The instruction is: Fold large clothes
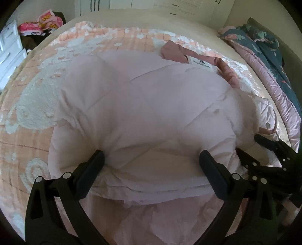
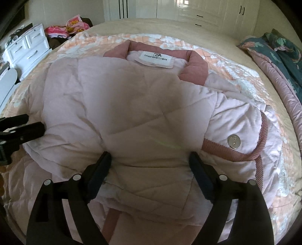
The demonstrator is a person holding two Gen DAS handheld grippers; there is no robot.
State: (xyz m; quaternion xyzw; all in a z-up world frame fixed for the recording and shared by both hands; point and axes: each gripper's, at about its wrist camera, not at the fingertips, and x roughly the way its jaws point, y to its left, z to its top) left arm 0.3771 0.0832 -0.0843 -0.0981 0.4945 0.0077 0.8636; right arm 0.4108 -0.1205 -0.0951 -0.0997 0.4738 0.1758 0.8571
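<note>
Pretty clearly a home bedroom: big bed with a peach-and-white quilted bedspread, white drawer chest, glossy white built-in wardrobes.

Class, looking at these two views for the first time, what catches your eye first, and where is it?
A puffy pale pink quilted jacket fills the middle, spread on a peach-and-white bedspread. Its dusty-rose collar frames a white label at the far end. Both the left gripper and right gripper stand open over its near edge.

A pink quilted jacket lies on the bed, collar far. The right claw stands spread wide over its near hem. The left claw sits at the left edge.
</note>
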